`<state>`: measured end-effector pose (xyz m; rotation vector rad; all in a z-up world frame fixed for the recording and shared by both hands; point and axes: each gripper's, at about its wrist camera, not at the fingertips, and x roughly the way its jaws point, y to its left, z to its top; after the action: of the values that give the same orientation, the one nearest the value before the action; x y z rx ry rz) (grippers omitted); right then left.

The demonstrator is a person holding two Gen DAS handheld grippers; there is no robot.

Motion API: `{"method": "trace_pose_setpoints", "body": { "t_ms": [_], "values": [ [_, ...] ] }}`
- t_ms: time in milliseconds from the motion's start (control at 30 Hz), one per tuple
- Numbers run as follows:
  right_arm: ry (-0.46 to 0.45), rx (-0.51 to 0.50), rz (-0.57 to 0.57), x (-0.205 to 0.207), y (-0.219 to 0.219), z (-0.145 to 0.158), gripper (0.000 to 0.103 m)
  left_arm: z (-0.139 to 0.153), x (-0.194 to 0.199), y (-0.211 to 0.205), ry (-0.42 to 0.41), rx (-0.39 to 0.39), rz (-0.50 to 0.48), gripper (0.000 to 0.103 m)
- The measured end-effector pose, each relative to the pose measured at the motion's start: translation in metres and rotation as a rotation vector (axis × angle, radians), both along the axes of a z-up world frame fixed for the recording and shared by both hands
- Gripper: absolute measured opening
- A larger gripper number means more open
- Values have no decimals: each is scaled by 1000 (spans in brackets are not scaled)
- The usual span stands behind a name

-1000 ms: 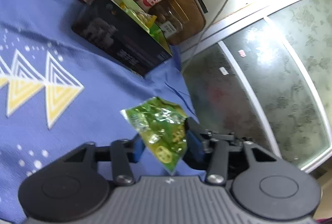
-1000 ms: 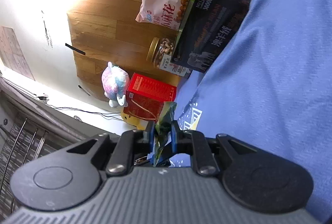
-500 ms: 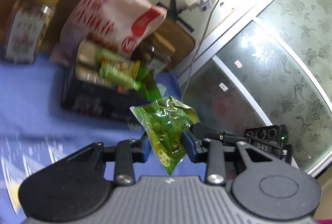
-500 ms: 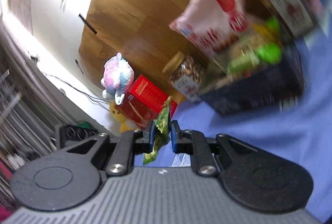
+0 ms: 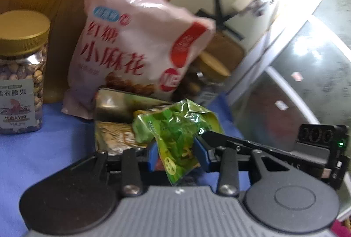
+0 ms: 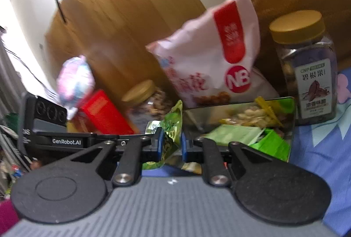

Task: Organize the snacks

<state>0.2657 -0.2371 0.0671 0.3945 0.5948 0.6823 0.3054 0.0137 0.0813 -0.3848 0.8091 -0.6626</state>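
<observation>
My left gripper grips a crinkled green snack packet between its blue pads; its jaws are opening slightly while the packet still hangs between them. It hovers just in front of the open dark snack box, which holds several small packets. My right gripper is shut on another green packet, held edge-on, at the left front of the same box. Each gripper's body shows in the other's view, close alongside.
A pink bag of fried twists leans behind the box. A gold-lidded nut jar stands to the left, a pecan jar to the right. A red box and a plush toy sit far left. Blue cloth covers the table.
Both grippers rose and swung from the blue cloth toward the snack box, rolling level, each still carrying its green packet. The box and pink bag now fill the views.
</observation>
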Motion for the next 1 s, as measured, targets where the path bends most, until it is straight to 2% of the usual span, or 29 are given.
{"method": "trace_pose_setpoints", "body": {
  "t_ms": [133,200,233,267,300,400,533,633,767,900,1000],
  "values": [
    [-34,-108,-27,18,14,-18,22,-20,22,-7,24,79,60,35],
    [-75,-203,-51,19,26,-25,24,-25,26,-12,24,128,99,40],
    [-94,-229,-57,18,29,-26,28,-26,26,-13,12,143,115,44],
    [-108,-255,-68,16,32,-28,37,-25,25,-14,-3,154,127,45],
    [-127,-274,-86,14,34,-28,42,-23,22,-15,-22,173,144,46],
    [-161,-274,-121,5,30,-25,42,-15,7,-13,-79,203,180,46],
    [-152,-248,-134,-6,20,-13,42,-2,-17,-9,-119,211,194,46],
    [-171,-266,-141,-8,19,16,42,13,-35,-11,-149,219,187,46],
    [-322,-308,-166,-15,20,91,42,36,-59,-11,-205,223,196,51],
    [-376,-172,-255,-13,-2,171,42,51,-84,-11,-251,266,223,51],
    [-378,-48,-289,-28,-22,194,43,53,-102,-8,-258,295,248,51]
  ]
}}
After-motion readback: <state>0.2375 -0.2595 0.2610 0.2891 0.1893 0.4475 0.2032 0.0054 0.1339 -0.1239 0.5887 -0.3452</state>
